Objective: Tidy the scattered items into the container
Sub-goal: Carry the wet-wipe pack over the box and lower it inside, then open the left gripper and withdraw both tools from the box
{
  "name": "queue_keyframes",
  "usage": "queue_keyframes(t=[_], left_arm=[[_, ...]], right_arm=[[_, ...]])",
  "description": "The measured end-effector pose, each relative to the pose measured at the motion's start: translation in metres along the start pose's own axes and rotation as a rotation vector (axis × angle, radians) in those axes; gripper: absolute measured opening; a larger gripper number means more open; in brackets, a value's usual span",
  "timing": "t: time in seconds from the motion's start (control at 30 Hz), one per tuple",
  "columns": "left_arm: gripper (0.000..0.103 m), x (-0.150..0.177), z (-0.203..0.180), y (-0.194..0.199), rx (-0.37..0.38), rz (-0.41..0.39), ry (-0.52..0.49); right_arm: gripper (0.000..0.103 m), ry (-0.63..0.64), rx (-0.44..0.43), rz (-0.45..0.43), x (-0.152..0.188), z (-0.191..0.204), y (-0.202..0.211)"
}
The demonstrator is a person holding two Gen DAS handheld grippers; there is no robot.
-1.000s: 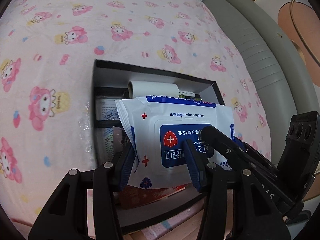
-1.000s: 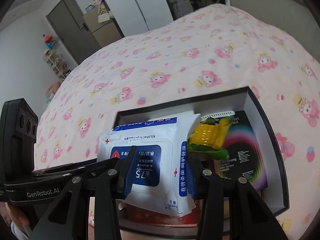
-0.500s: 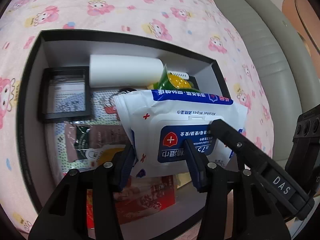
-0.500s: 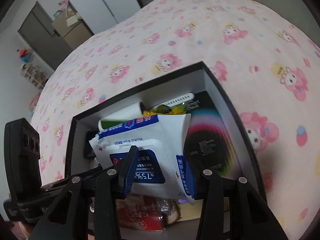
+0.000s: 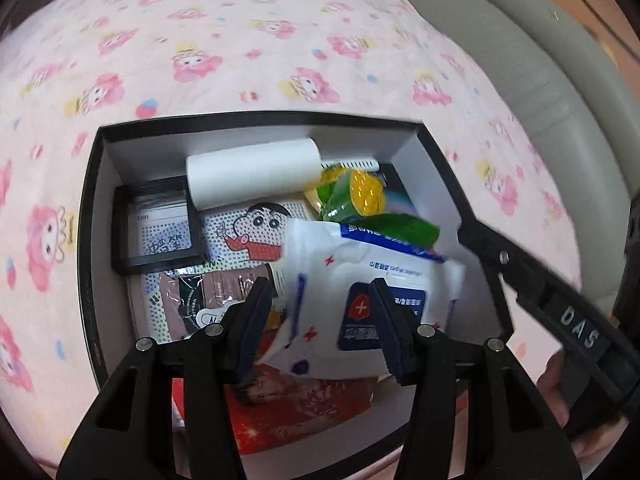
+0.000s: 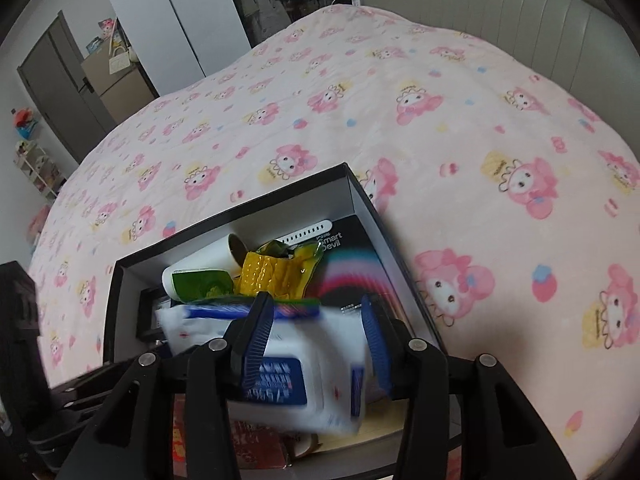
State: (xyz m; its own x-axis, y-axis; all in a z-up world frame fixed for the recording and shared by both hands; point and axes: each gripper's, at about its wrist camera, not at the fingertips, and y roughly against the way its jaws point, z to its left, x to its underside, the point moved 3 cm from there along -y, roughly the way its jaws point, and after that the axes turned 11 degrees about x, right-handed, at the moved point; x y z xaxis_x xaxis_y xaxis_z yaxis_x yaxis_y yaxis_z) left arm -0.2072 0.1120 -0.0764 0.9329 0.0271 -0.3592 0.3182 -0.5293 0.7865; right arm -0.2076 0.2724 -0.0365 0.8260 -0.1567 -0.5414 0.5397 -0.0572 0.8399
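Observation:
A white and blue pack of alcohol wipes (image 5: 360, 280) lies tilted inside the black box (image 5: 90, 216) on top of other items. It also shows blurred in the right wrist view (image 6: 304, 364). My left gripper (image 5: 320, 312) is open just above the pack, its fingers wide on either side. My right gripper (image 6: 316, 332) is open too, with the pack between its spread fingers and apart from them. The box (image 6: 356, 188) sits on a pink cartoon bedspread.
Inside the box are a white roll (image 5: 252, 172), a green and yellow packet (image 5: 352, 196), a black frame (image 5: 156, 228), a cartoon notebook (image 5: 256, 232), a brown sachet (image 5: 208, 296) and a red pack (image 5: 304, 404). A grey padded headboard (image 5: 560, 92) runs along the right.
Both grippers have opened and let go of the wipes pack, which has dropped into the box. Both views have pulled back a little from the box.

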Motion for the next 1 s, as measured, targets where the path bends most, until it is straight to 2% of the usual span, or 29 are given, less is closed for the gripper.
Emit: queue_keyframes(t=[0.07, 0.13, 0.33, 0.53, 0.63, 0.67, 0.77, 0.83, 0.9, 0.97, 1.0], left_arm=[[0.051, 0.003, 0.001, -0.007, -0.042, 0.033, -0.014], [0.051, 0.005, 0.006, -0.018, -0.052, 0.062, 0.009], [0.051, 0.002, 0.008, -0.032, 0.039, 0.072, 0.051], [0.050, 0.001, 0.006, -0.031, 0.047, 0.075, 0.049], [0.054, 0.001, 0.007, -0.018, -0.007, 0.019, 0.038], [0.058, 0.000, 0.006, -0.012, -0.032, -0.007, 0.027], [0.064, -0.006, 0.002, 0.010, -0.112, -0.106, -0.025], [0.070, -0.010, 0.002, 0.024, -0.150, -0.169, -0.047], [0.080, -0.015, 0.006, 0.038, -0.166, -0.229, -0.045], [0.086, -0.021, 0.010, 0.049, -0.180, -0.276, -0.037], [0.088, -0.024, 0.013, 0.054, -0.192, -0.294, -0.032]], right_arm=[[0.042, 0.005, 0.000, 0.002, 0.000, 0.001, 0.000], [0.042, 0.004, 0.004, -0.002, -0.001, 0.001, 0.001], [0.042, 0.008, 0.005, 0.003, -0.001, 0.003, -0.002], [0.042, 0.012, 0.012, 0.008, -0.001, 0.005, -0.003], [0.043, 0.010, 0.024, 0.006, -0.001, 0.005, -0.003], [0.043, 0.007, 0.027, 0.004, -0.001, 0.004, -0.002], [0.044, -0.005, 0.038, -0.004, -0.002, 0.003, 0.000], [0.044, 0.000, 0.065, -0.040, -0.004, 0.003, 0.007], [0.045, 0.006, 0.094, -0.078, -0.006, 0.003, 0.014], [0.056, 0.005, 0.102, -0.103, -0.008, 0.004, 0.019], [0.065, 0.005, 0.106, -0.114, -0.009, 0.004, 0.021]])
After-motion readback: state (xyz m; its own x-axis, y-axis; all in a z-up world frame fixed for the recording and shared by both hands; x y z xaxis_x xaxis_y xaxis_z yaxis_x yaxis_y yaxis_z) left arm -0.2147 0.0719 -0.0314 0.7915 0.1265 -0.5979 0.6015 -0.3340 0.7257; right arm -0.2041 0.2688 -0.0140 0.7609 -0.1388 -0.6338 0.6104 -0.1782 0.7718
